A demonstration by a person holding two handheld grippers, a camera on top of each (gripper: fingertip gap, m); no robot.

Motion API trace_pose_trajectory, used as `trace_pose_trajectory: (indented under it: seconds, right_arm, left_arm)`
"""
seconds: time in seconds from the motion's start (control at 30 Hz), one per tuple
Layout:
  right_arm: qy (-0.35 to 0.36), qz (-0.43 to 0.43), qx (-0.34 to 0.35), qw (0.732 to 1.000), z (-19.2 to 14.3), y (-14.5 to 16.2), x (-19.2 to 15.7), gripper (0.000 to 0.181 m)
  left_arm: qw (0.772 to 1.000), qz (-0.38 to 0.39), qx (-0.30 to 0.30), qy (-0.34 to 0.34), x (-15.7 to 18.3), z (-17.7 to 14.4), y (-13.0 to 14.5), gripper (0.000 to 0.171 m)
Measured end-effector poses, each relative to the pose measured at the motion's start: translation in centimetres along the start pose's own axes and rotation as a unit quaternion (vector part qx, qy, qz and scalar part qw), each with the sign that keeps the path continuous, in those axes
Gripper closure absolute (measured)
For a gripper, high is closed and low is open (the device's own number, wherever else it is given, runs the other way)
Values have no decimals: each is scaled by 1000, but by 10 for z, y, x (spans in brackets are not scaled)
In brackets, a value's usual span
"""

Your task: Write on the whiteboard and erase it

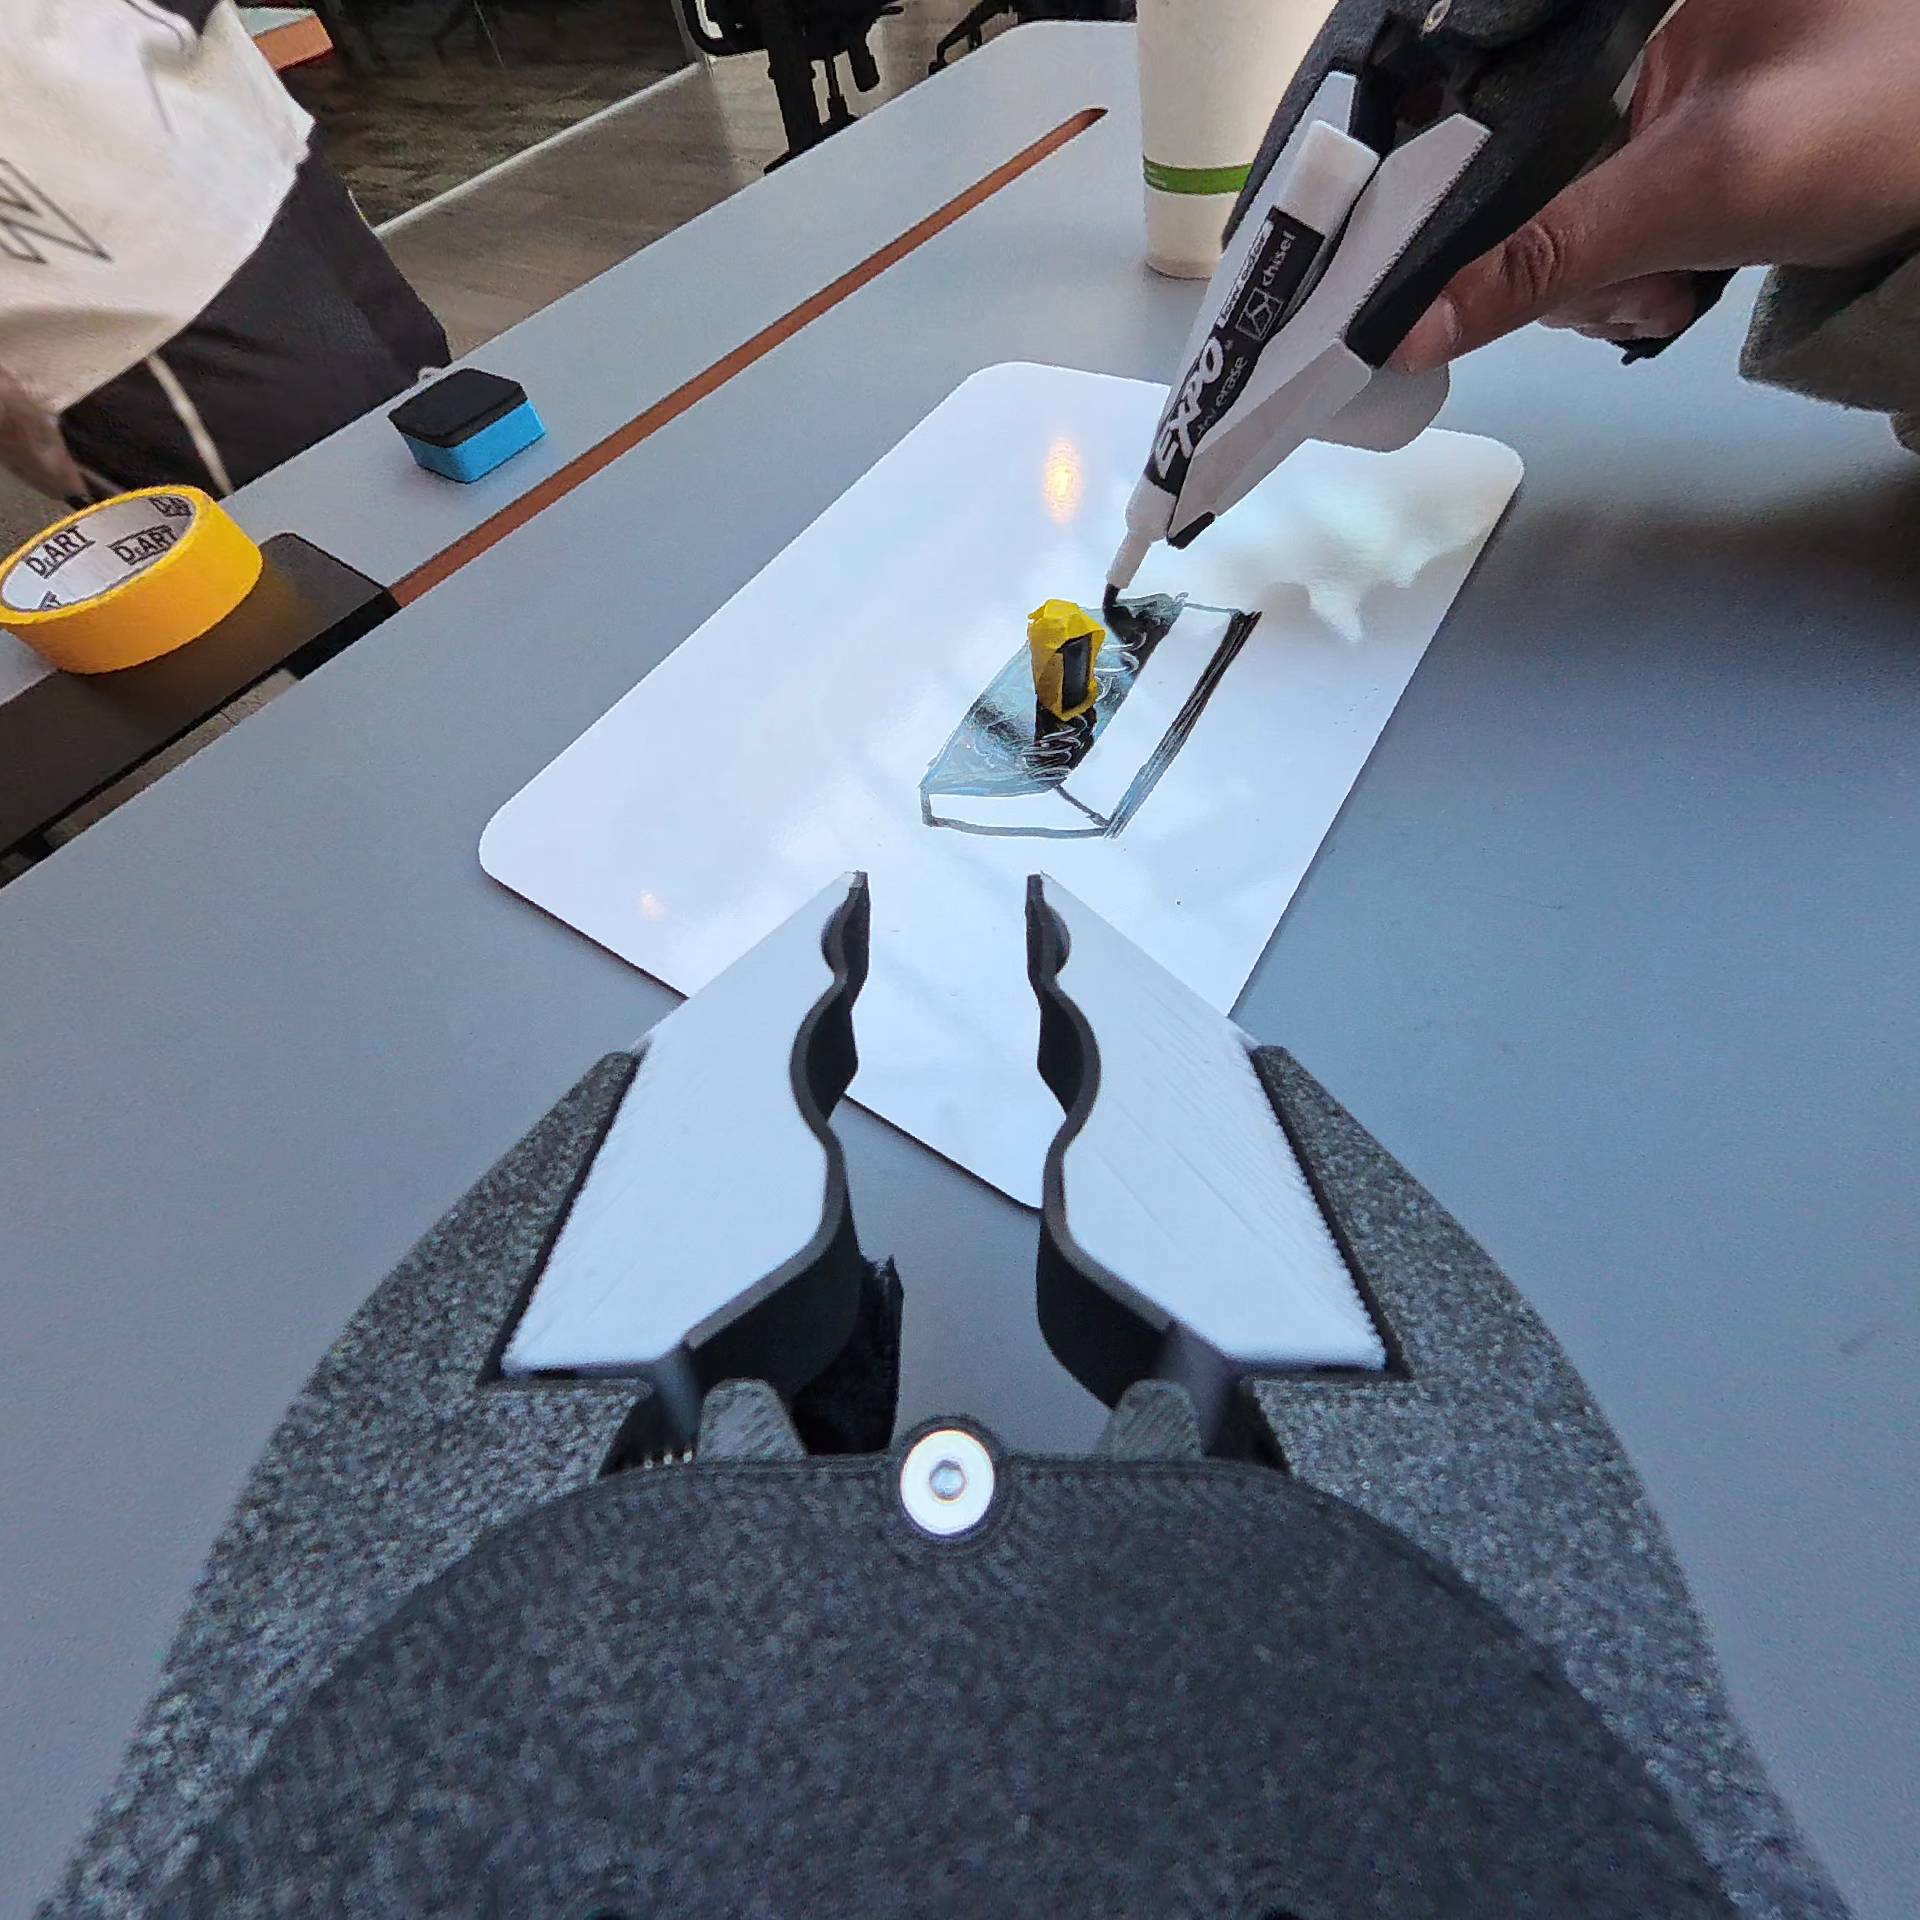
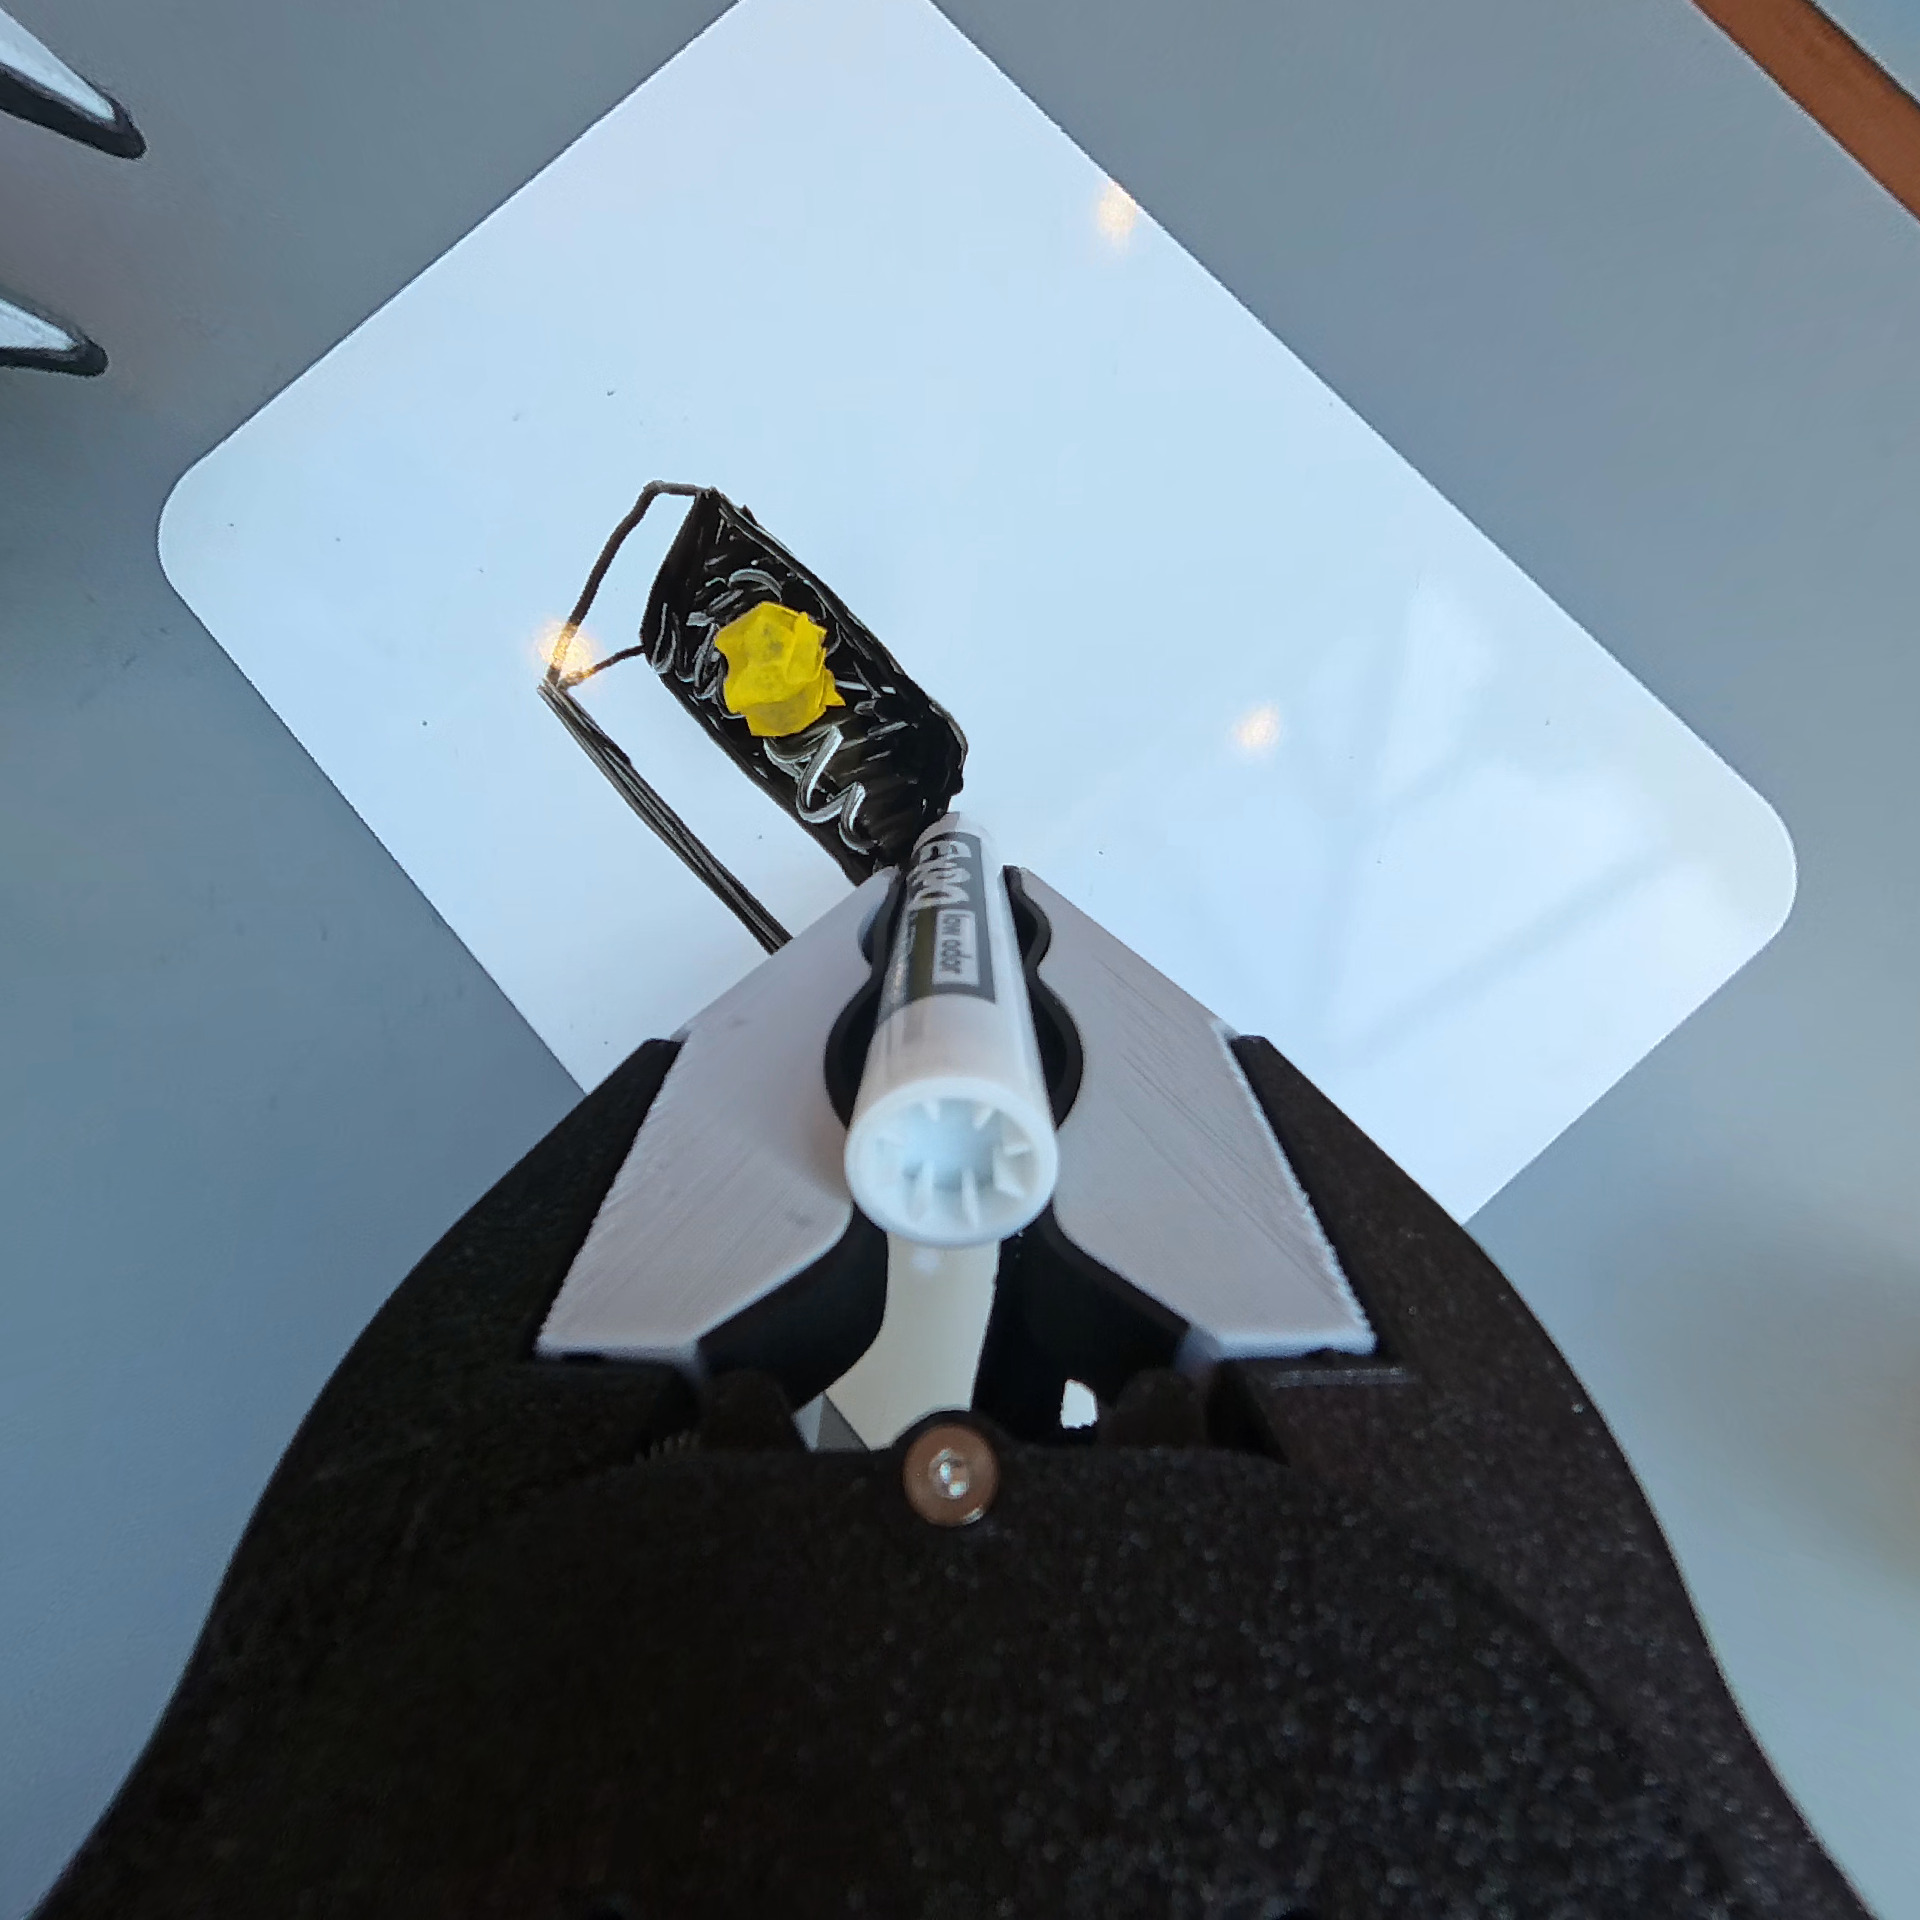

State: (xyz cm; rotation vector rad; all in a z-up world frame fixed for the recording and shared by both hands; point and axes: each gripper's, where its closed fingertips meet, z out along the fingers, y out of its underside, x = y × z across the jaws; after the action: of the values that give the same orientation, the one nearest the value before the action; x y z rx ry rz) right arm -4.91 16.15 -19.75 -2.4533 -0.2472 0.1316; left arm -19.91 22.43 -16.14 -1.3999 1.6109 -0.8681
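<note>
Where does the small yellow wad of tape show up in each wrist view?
Left wrist view: the yellow wad stands right of centre on the whiteboard, inside the inked patch, just below the marker tip.
Right wrist view: the wad sits left of centre, above the marker clamped in the right hand-held gripper.
Shared landmark: the inked patch around the wad.

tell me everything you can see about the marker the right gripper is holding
The marker is a dry-erase type with a white barrel and a black printed label band. It is uncapped, its dark tip tilted down onto the whiteboard at the edge of a black scribbled patch, beside a small yellow tape wad. The right gripper is shut on the barrel, which lies between its white fingers. The open, ribbed rear end faces the right wrist camera.
</note>
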Motion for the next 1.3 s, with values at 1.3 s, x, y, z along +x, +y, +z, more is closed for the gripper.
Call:
trace_pose_trajectory:
  seconds: [1.3]
  right_arm:
    - [-4, 29, -13, 999, -3, 5, -1, 163]
  left_arm:
    - [1000, -6, 7, 3, -1, -2, -4, 141]
